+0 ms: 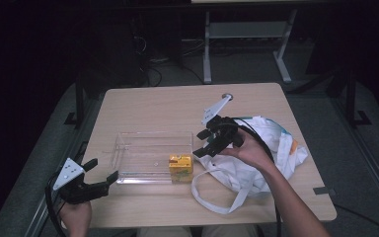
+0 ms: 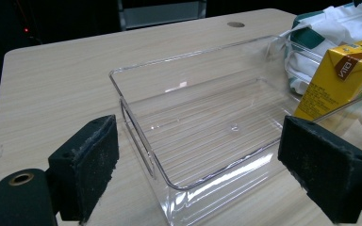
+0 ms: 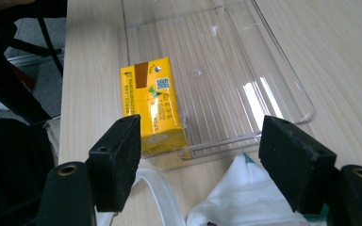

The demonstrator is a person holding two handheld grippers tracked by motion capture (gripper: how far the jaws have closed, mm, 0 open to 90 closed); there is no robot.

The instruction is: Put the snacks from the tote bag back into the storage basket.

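While both tongs hover with nothing between their jaws, the scene runs from largest to smallest:

Tabletop (image 1: 153, 106): pale wood grain, carrying everything below.

Cloth bag (image 1: 269, 148): white with green trim, crumpled at the right side of the tabletop, its strap looping toward the near edge; it lies just beside the bin's right end.

Clear bin (image 1: 143, 158): a shallow transparent plastic tray in the middle of the tabletop, open side up.

Right tongs (image 1: 208, 144): jaws apart, holding nothing, tilted down over the bag's edge and aimed at the carton; in the right gripper view the carton sits just ahead of one pad, not touched.

Left tongs (image 1: 101, 175): jaws wide apart, gripping nothing, at the near-left edge of the tabletop, pointed at the bin's left end, apart from it.

Yellow drink carton (image 1: 180, 167): standing in the bin's near right corner, against its wall.
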